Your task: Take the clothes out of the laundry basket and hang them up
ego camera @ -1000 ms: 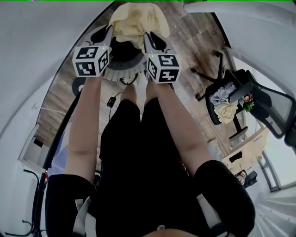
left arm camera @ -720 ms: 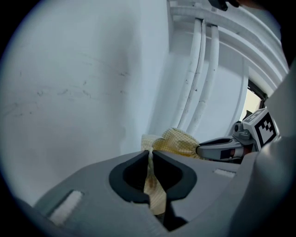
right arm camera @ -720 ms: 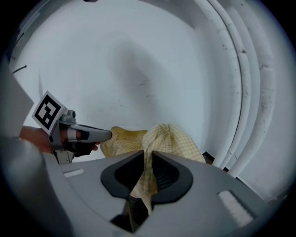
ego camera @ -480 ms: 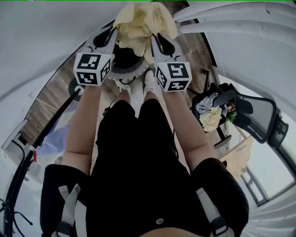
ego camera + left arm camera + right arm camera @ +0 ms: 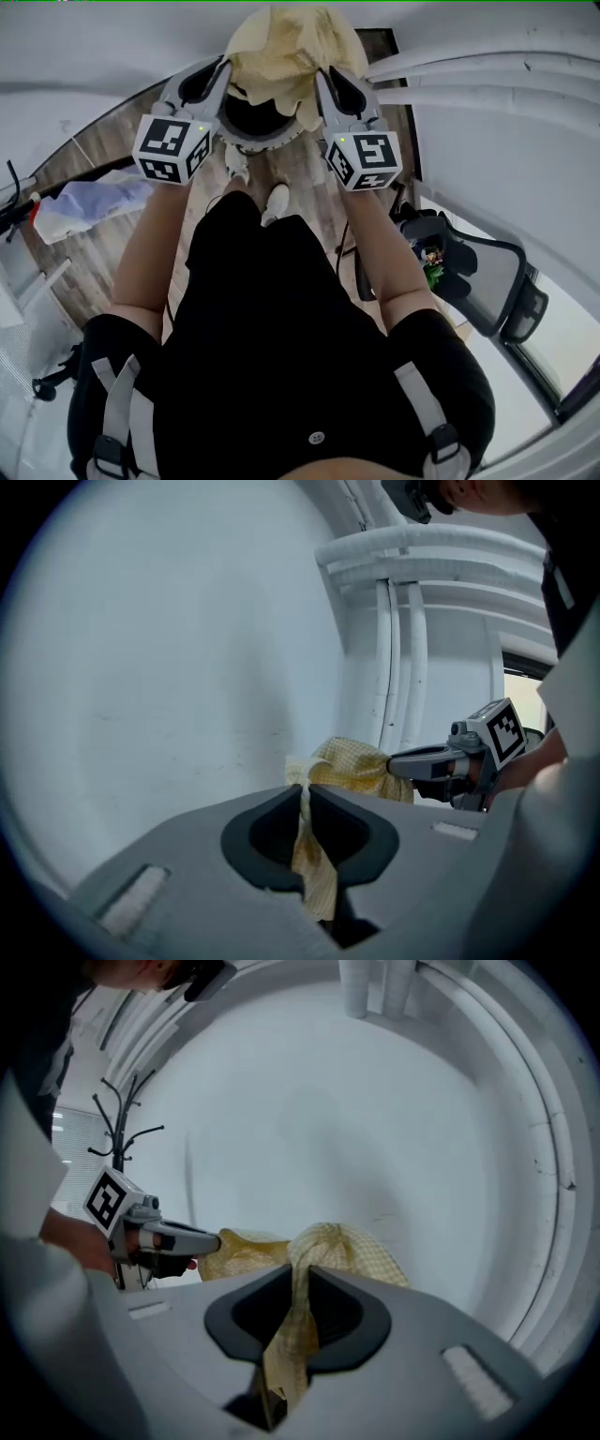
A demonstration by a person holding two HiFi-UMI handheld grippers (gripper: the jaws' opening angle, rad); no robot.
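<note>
1. The left gripper (image 5: pixel 217 73) has its jaws closed on a thin fold of the yellow checked garment (image 5: pixel 281 42). In the left gripper view a strip of the cloth hangs down through them.
2. The right gripper (image 5: pixel 326 82) is clamped the same way on another fold, just beside the first.
3. The garment hangs bunched in the air between both grippers. It is over what seems to be the laundry basket (image 5: pixel 246 142) on the wooden floor (image 5: pixel 305 178), though the cloth covers much of it.
4. Risk: each pinch holds little cloth, so spreading the grippers sharply could pull a fold free. The garment would then swing from one side or drop back.
5. Its long axis likely runs side to side, gripper to gripper and roughly level. The middle humps up toward the white wall (image 5: pixel 169 649).
</note>
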